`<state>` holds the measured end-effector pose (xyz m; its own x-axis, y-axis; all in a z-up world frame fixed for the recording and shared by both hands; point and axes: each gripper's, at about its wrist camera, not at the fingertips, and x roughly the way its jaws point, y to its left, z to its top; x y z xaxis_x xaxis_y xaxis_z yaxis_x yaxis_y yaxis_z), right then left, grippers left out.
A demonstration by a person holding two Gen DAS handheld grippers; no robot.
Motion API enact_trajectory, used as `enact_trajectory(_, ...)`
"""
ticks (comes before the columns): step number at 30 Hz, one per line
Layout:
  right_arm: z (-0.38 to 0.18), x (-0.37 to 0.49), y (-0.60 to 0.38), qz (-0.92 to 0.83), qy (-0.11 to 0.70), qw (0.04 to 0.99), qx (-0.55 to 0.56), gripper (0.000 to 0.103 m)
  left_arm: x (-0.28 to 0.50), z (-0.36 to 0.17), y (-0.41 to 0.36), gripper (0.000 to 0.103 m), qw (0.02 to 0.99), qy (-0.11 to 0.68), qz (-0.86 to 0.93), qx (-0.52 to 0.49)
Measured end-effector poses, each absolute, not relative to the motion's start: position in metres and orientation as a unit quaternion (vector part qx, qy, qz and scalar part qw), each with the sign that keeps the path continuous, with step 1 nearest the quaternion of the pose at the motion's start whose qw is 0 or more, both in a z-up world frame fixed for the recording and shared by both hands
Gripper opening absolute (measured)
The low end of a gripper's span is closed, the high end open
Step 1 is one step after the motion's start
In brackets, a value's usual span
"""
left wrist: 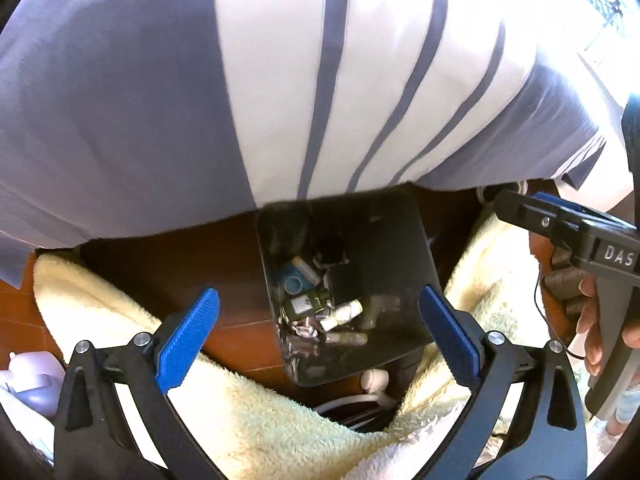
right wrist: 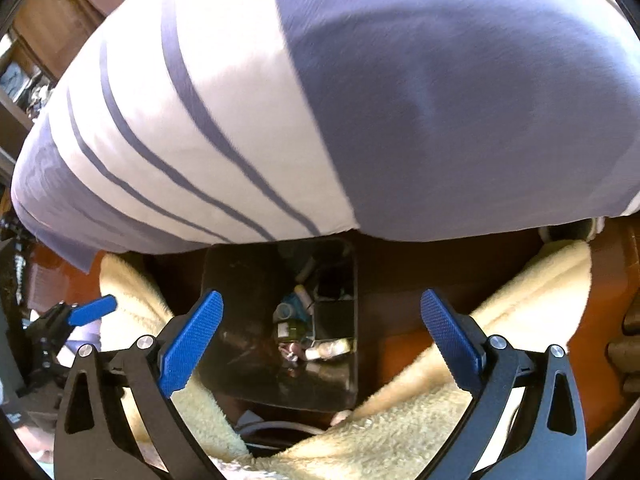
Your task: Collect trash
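Note:
A dark square trash bin (left wrist: 400, 248) stands on the floor, seen from above. Small trash (left wrist: 316, 304) lies in it: little tubes, a blue piece, foil wrappers. My left gripper (left wrist: 319, 292) hangs over the bin with its blue pads wide open and nothing between them. The right gripper (left wrist: 532, 204) comes in from the right edge, held by a hand. In the right wrist view the same bin (right wrist: 240, 280) and its trash (right wrist: 296, 320) lie below my right gripper (right wrist: 320, 294), also open and empty. One blue pad (right wrist: 94, 308) of the left gripper shows at the left.
A blue and white striped bedcover (left wrist: 320, 80) overhangs the bin's far side and fills the upper view. Cream fleecy fabric (left wrist: 260, 420) flanks the bin on both sides. A white plug and cable (left wrist: 374, 380) lie on the red-brown floor (left wrist: 240, 320). Wooden furniture (right wrist: 60, 20) stands at far left.

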<state>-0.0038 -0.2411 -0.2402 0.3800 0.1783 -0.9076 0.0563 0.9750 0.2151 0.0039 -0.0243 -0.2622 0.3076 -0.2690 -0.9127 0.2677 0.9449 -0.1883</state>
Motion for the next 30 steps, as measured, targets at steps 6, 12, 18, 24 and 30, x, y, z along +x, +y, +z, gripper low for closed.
enact_trajectory(6,-0.196,-0.021,-0.251,0.023,0.505,0.858,0.091,0.099,-0.003,-0.21,-0.015,0.095,0.846,0.509,-0.159,-0.008)
enact_trajectory(12,-0.113,-0.042,-0.252,0.011,0.392,0.917,0.066,0.1,-0.016,-0.133,-0.01,0.095,0.901,0.408,-0.149,-0.007)
enact_trajectory(18,-0.035,-0.069,-0.247,-0.004,0.267,0.963,0.035,0.099,-0.032,-0.06,-0.005,0.095,0.943,0.305,-0.137,-0.009)
enact_trajectory(24,0.013,-0.085,-0.248,-0.024,0.192,0.981,0.03,0.1,-0.051,-0.007,0.0,0.095,0.97,0.216,-0.114,-0.006)
enact_trajectory(30,0.052,-0.097,-0.251,-0.036,0.137,0.99,0.024,0.1,-0.071,0.034,-0.005,0.095,0.986,0.14,-0.091,0.014)
